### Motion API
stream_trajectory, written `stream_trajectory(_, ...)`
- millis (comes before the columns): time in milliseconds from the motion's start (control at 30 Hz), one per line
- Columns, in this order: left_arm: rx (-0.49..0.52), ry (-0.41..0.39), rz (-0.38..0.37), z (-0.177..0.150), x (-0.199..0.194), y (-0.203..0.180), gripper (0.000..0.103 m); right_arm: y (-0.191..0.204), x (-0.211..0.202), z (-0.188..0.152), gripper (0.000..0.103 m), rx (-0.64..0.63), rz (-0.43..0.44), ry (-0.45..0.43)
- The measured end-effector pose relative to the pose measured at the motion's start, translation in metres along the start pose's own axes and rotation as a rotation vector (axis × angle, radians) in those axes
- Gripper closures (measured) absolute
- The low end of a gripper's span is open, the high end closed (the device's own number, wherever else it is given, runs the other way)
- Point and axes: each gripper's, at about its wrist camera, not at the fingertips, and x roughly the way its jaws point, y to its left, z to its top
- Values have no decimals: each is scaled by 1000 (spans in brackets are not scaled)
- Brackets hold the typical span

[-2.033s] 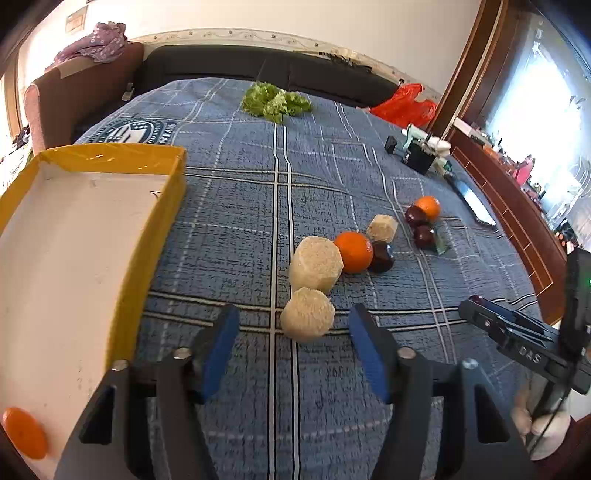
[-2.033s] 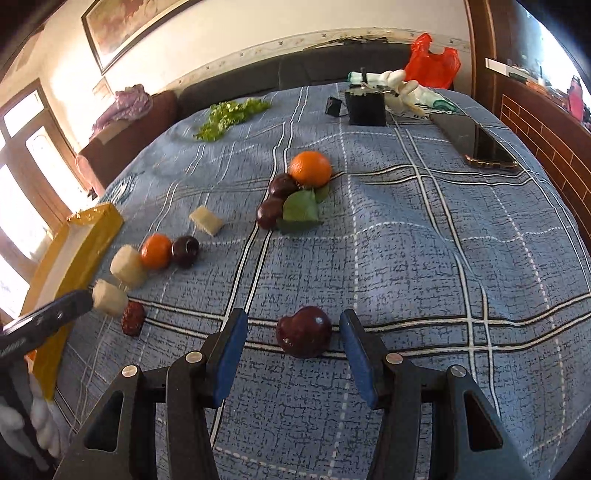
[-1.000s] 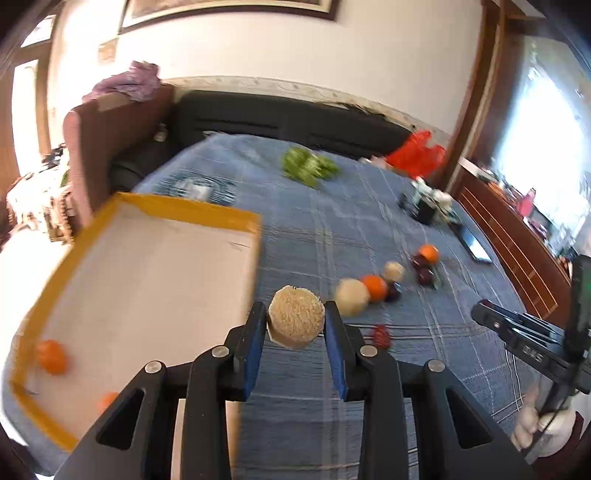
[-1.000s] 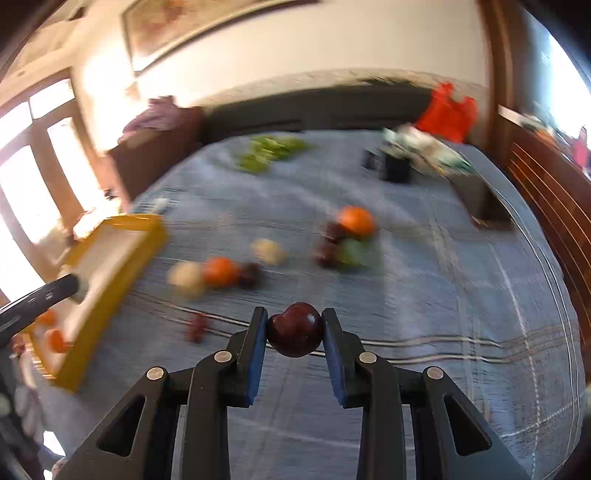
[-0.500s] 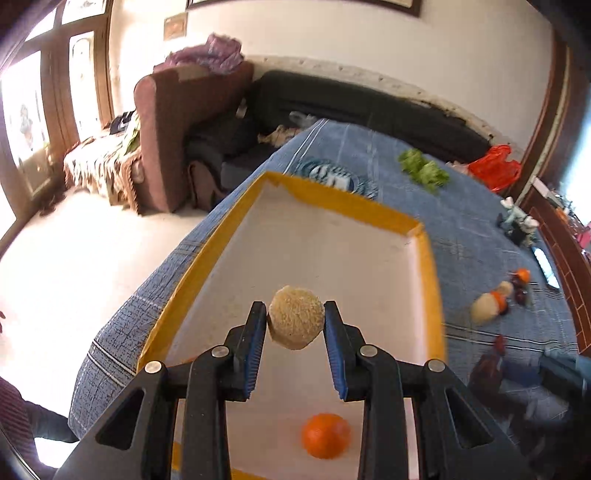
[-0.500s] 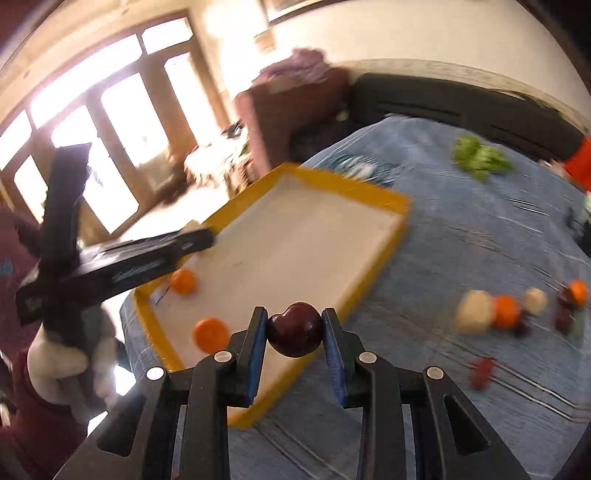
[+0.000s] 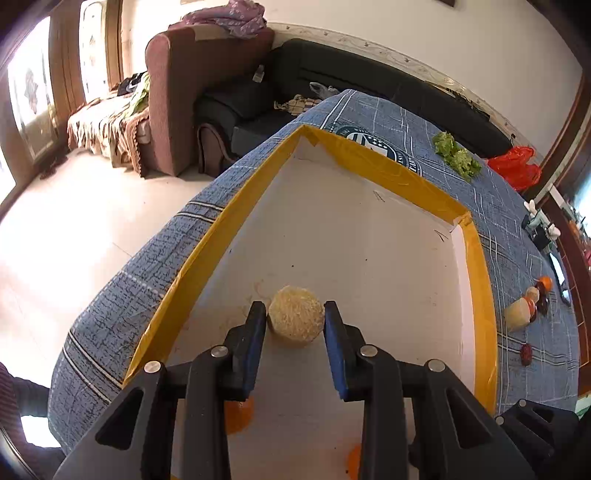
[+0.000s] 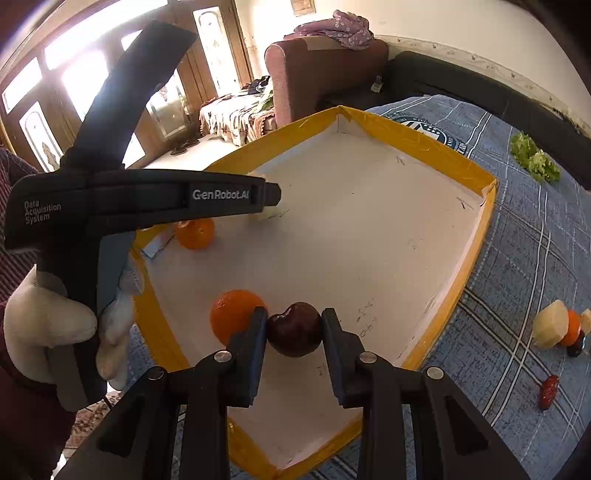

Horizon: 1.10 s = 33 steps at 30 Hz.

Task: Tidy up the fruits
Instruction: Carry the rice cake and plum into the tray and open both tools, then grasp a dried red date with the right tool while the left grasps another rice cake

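Right tongs (image 8: 294, 332) grip a dark plum (image 8: 294, 328) over the yellow-rimmed tray (image 8: 484, 236), an orange (image 8: 231, 312) just beside. Left tongs (image 7: 295, 326) pinch a beige fuzzy fruit (image 7: 296, 319) low over the tray's white floor. More fruit (image 8: 557, 328) waits on the bench beyond.

1. A brown armchair (image 7: 192, 92) stands upper centre, a purple cloth (image 7: 229, 16) draped on top.
2. A black sofa (image 7: 369, 85) runs along the white wall (image 7: 443, 33).
3. Sunlit pale floor (image 7: 74, 221) fills the left.
4. Bright glazed wooden doors (image 8: 66, 92) stand upper left.
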Motion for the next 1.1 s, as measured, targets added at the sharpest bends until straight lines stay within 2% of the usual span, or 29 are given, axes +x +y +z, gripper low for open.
stream_trajectory(100, -19, -24, -14, -1, -9, 4, 72, -1, 4, 0, 69, -23, -46, 2)
stream_trajectory(167, -30, -37, -17, -2, -16, 5, 67, 0, 8, -3, 69, -33, -68, 5)
stream_trajectory(267, -50, -67, -34, -5, -31, 7, 53, 2, 7, -3, 68, -38, -54, -3)
stream_trajectory(333, -56, -89, -39, -8, -43, 5, 40, 4, 0, -3, 65, -40, -46, -16)
stream_trajectory(400, -69, -108, -35, -13, -58, 3, 29, 4, -12, -4, 55, -36, -46, -44)
stream_trajectory(467, -91, -102, -57, -20, -71, 2, 25, 0, -27, -4, 50, -14, -41, -81)
stream_trajectory(533, -124, -110, -131, -31, -84, 2, 21, -10, -44, -5, 46, 13, -59, -122)
stream_trajectory(600, -143, -127, -162, -40, -94, 0, 21, -25, -65, -11, 40, 45, -98, -166)
stream_trajectory(700, -114, -140, -189, -49, -103, -15, 21, -58, -91, -22, 39, 100, -163, -210)
stream_trajectory(867, -59, -123, -217, -56, -103, -44, 21, -146, -138, -61, 39, 305, -298, -234)
stream_trajectory(933, -47, -109, -219, -58, -99, -54, 21, -179, -147, -73, 39, 403, -304, -226)
stream_trajectory(1000, -19, -95, -225, -59, -94, -71, 21, -201, -147, -84, 39, 472, -274, -213)
stream_trajectory(1100, 34, -89, -247, -57, -89, -97, 31, -214, -131, -88, 40, 492, -233, -184)
